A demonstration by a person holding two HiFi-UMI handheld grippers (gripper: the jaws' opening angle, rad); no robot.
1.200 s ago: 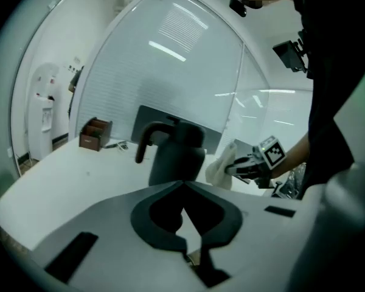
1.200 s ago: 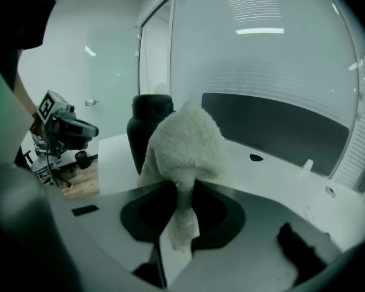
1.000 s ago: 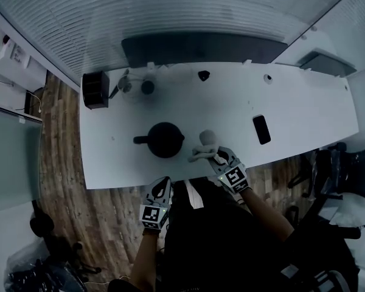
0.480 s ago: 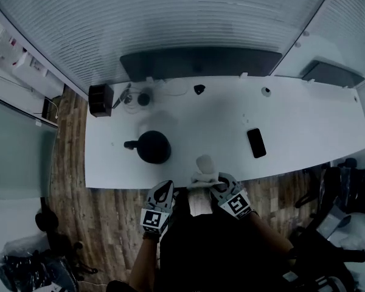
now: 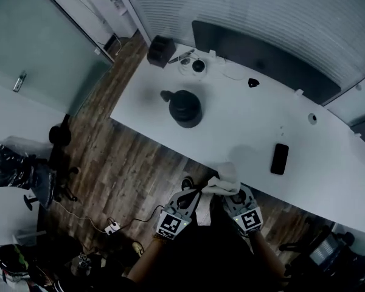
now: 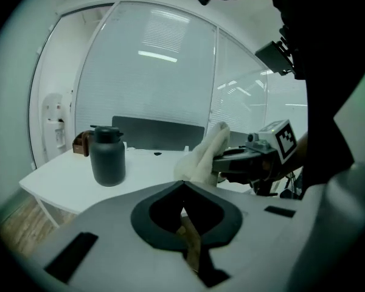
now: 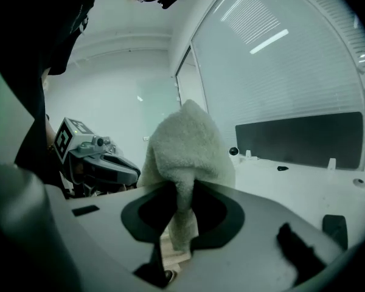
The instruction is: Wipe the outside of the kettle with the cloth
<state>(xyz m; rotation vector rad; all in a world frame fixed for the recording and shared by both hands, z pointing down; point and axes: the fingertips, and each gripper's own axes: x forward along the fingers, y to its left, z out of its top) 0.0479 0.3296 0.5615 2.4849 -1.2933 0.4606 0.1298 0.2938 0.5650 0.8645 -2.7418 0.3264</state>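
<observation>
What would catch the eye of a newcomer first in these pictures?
The pale fluffy cloth stands out first: it is pinched in the right gripper and held up near the table's front edge. Next is the dark kettle, standing alone on the long white table, well away from both grippers. The left gripper is shut on nothing, close beside the cloth.

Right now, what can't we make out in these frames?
- Kettle: any dirt on it is too small and dark to see in the head view. Its far side faces away in the left gripper view.
- Cloth: the lower end is hidden inside the right claw in the right gripper view.
- Small items by the black box: too small in the head view.
</observation>
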